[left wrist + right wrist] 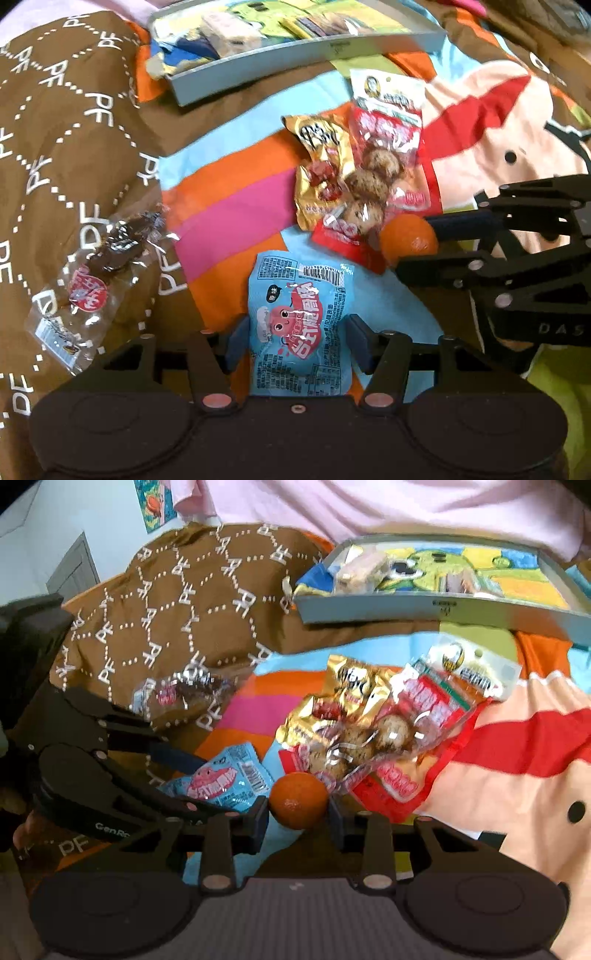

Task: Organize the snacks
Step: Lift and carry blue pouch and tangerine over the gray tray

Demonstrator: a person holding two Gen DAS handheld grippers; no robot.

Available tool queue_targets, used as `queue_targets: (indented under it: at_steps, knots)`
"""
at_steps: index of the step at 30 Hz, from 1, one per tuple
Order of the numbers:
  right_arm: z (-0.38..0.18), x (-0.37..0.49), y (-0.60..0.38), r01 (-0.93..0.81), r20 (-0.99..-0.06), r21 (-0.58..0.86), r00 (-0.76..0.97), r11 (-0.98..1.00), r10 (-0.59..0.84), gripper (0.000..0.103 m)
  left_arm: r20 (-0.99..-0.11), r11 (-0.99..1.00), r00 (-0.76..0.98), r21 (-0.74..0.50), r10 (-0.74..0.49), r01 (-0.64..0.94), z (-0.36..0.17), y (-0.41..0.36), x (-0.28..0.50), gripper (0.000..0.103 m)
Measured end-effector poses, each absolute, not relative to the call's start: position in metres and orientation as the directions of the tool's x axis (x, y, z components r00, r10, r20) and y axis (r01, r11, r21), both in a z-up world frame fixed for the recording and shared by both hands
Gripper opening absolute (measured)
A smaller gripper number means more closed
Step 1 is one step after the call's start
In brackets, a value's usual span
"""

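left wrist: left gripper (298, 341) pinches blue packet (301, 328); right gripper (410, 247) clamps orange (408, 240).

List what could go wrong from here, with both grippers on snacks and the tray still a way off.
1. The orange is round and held only at its sides by the right gripper; it may slip and roll across the rumpled blanket.
2. The left gripper pinches the blue packet by its soft edges; it could buckle or slide out.
3. Both grippers sit close together; carrying to the tray may make them bump or drag the red packet.
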State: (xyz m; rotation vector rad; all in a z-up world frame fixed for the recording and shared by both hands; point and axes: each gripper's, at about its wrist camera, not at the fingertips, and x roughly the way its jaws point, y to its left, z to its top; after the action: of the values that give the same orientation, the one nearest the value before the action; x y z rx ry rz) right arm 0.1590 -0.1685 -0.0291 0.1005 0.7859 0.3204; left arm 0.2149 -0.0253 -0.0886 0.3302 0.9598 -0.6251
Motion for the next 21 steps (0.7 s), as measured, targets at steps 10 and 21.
queue_targets:
  at_steps: [10,21]
  knots:
    - [-0.007,0.156,-0.185,-0.196,-0.573,0.184,0.775,0.963,0.267,0.039,-0.721,0.857,0.558,-0.094,-0.410,0.507,-0.053,-0.019,0.217,0.059]
    - [0.007,0.165,-0.197,-0.149,-0.486,0.150,0.850,0.977,0.204,0.039,-0.504,0.897,0.742,-0.264,-0.442,0.355,-0.021,-0.023,0.244,0.059]
